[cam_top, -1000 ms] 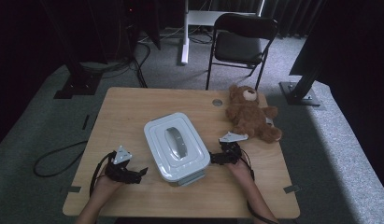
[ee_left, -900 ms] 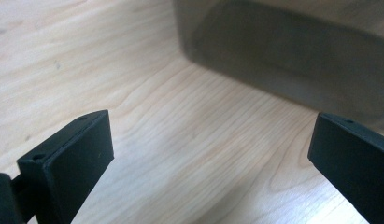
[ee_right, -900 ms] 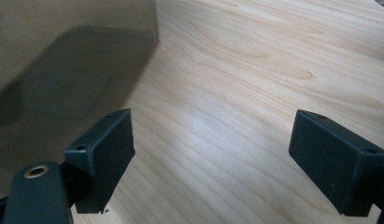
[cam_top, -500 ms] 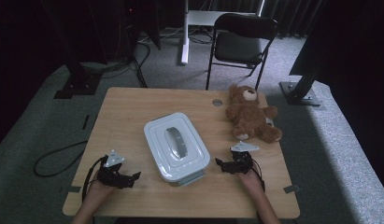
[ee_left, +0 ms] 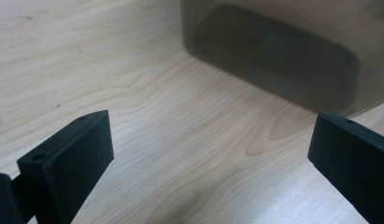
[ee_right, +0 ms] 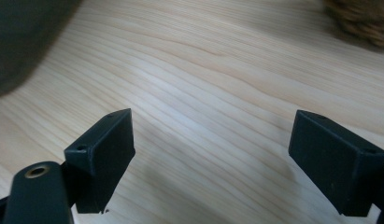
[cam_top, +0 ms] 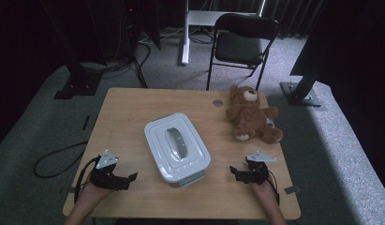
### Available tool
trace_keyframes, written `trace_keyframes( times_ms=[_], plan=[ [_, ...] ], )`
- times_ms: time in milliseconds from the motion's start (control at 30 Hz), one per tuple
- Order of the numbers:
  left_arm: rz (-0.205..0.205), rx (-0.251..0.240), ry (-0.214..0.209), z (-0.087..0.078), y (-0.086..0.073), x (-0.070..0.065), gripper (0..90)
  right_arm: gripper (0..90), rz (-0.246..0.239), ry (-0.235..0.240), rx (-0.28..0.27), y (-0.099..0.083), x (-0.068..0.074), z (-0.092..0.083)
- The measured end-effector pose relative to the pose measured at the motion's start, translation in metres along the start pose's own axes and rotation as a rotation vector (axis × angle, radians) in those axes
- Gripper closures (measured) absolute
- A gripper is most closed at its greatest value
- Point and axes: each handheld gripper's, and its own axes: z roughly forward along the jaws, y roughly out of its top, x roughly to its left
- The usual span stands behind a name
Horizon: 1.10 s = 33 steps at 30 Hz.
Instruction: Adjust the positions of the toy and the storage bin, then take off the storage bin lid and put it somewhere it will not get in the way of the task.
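A white lidded container [cam_top: 177, 147] with a grey handle in its lid sits mid-table. A brown teddy bear [cam_top: 251, 115] lies at the far right. My left gripper [cam_top: 130, 179] rests near the front left edge, open, jaws pointing at the container with bare wood between them. In the left gripper view [ee_left: 208, 154] the container's grey side [ee_left: 273, 56] stands just ahead. My right gripper [cam_top: 234, 172] is open near the front right, a short way from the container. In the right gripper view [ee_right: 210, 158] the container [ee_right: 21, 37] lies at upper left and the bear [ee_right: 362, 18] at upper right.
The wooden table [cam_top: 134, 117] has a round grommet [cam_top: 218, 102] near its far edge. A black folding chair [cam_top: 241, 44] stands behind it. Black stand bases [cam_top: 73, 86] and a cable [cam_top: 54, 157] lie on the grey carpet around it.
Both grippers have drawn back toward the table's near edge, away from the container. The right one moved farther. Both stay open.
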Motion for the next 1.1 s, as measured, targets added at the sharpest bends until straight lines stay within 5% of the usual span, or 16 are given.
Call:
trace_keyframes(
  times_ms=[367, 600, 1100],
  plan=[
    [0.045, -0.023, -0.019, -0.014, 0.024, -0.015, 0.9, 13.7, 0.068, -0.098, 0.009, -0.008, -0.016, -0.010],
    [0.102, -0.021, -0.019, -0.013, 0.043, -0.029, 0.9, 14.1, 0.068, -0.099, 0.035, -0.007, -0.016, -0.008],
    [0.177, -0.031, -0.089, 0.001, 0.085, -0.061, 0.9, 14.1, 0.040, -0.106, 0.058, -0.007, -0.013, -0.006]
  ],
)
